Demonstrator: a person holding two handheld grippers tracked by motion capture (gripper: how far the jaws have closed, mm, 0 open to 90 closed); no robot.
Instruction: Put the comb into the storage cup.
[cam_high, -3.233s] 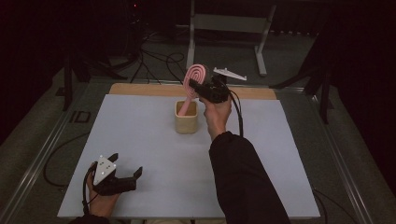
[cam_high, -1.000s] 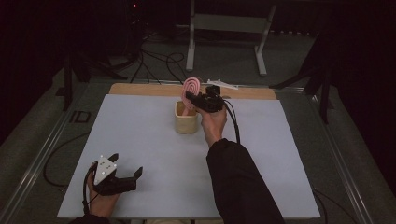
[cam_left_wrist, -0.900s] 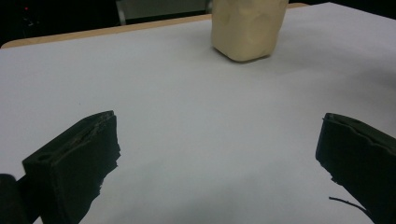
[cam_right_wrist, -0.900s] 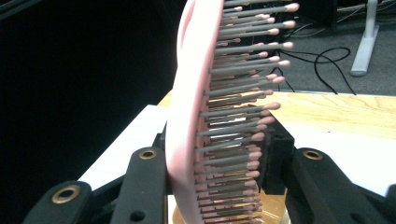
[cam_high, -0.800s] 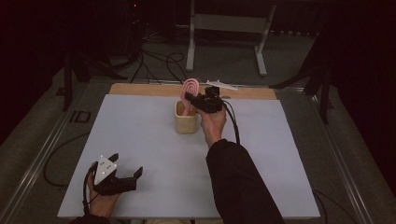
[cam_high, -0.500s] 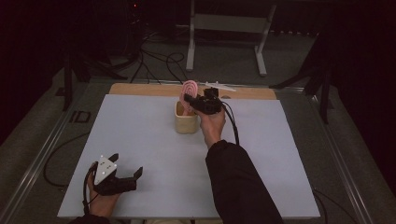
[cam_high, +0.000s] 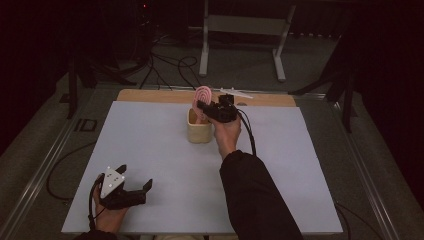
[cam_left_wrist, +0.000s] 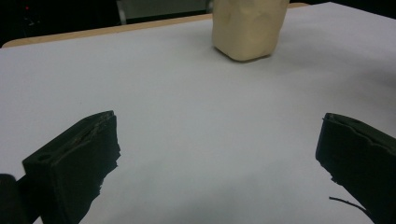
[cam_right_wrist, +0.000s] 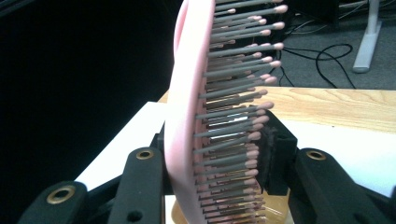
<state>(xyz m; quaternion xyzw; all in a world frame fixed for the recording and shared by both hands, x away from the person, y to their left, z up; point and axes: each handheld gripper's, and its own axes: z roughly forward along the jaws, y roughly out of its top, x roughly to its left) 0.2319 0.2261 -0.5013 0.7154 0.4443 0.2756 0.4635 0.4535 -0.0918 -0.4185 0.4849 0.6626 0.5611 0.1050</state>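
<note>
In the high view, the right tongs (cam_high: 204, 107) were out at the far middle of the white-covered counter (cam_high: 150, 145), clenched around a pink hairbrush (cam_high: 202, 95). The brush stood nearly upright, its round head above the rim of a beige cup (cam_high: 198, 131) and its lower part down inside the cup. The right hand (cam_high: 227, 132) sat just beside the cup on its right, the dark sleeve running back to the near edge. The left tongs (cam_high: 134, 186) lay low at the near left corner of the counter, well apart from the cup, with the jaws spread and nothing between them.

In the left gripper view, the two black jaws of the left tongs (cam_left_wrist: 217, 154) stood wide apart over bare white counter (cam_left_wrist: 187, 107), released and holding nothing. The beige cup (cam_left_wrist: 247, 28) stood farther off at the top.

In the right gripper view, the right tongs (cam_right_wrist: 212, 161) were closed on the pink hairbrush (cam_right_wrist: 184, 112), one jaw against its pink back and the other against the bristle side. The grey bristles with pink tips pointed to the right. The brush's lower end dipped into the cup's opening (cam_right_wrist: 275, 215), seen at the bottom edge.
</note>
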